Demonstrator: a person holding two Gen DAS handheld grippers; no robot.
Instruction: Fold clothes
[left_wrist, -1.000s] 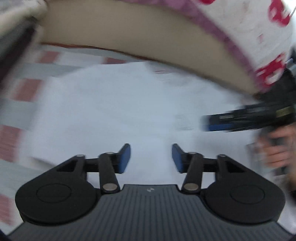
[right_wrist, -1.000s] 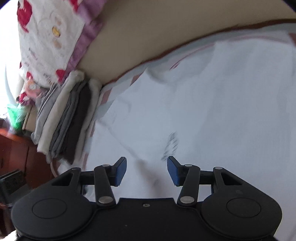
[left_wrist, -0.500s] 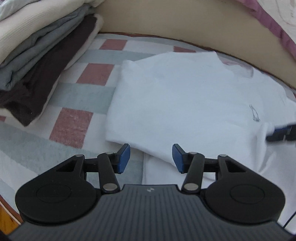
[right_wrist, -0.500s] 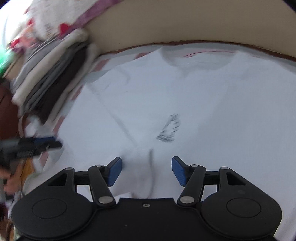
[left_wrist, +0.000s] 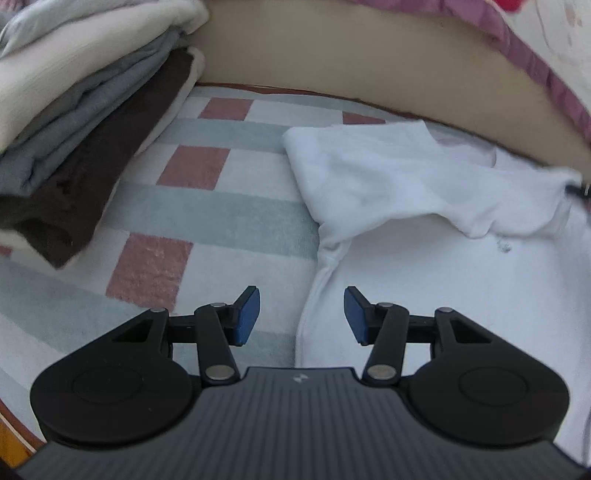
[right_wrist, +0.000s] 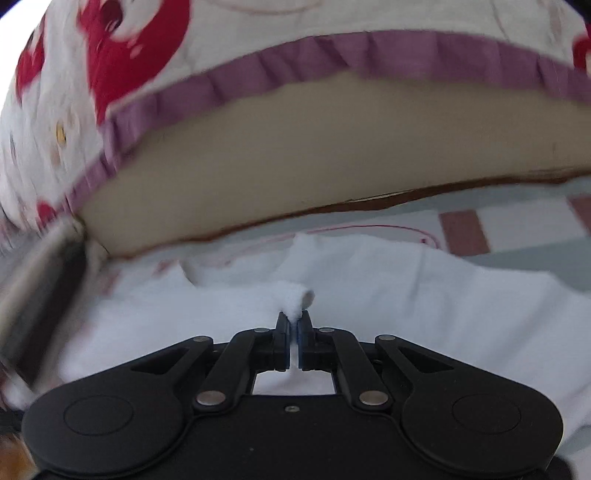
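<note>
The white T-shirt (left_wrist: 424, 206) lies spread on the checked blanket (left_wrist: 207, 206), and everything else sits around it. One side panel, sleeve included, is turned in over the body, with a soft lifted edge running across the middle of the shirt. The right gripper (right_wrist: 294, 325) has its jaws pinched together on a small bunch of the shirt's fabric (right_wrist: 293, 299), a thin tuft poking out past the tips. The left gripper (left_wrist: 301, 314) hovers with jaws wide and nothing between them, straddling the shirt's near side edge where it meets the blanket.

Beyond the shirt's collar end stands a beige panel (right_wrist: 314, 155), and above it hangs a frilled, red-patterned quilt (right_wrist: 110, 55). Off to the shirt's side, away across the blanket, rests a stack of folded clothes (left_wrist: 85, 122).

The risk lies in that pinch: it looks shallow, so a quick pull could let the cloth slip free and the fold collapse. It may also hold only the top layer, which would drag one ply and leave a skewed, wrinkled crease. With the left jaws holding nothing, the whole shirt could slide on the blanket instead of folding.
</note>
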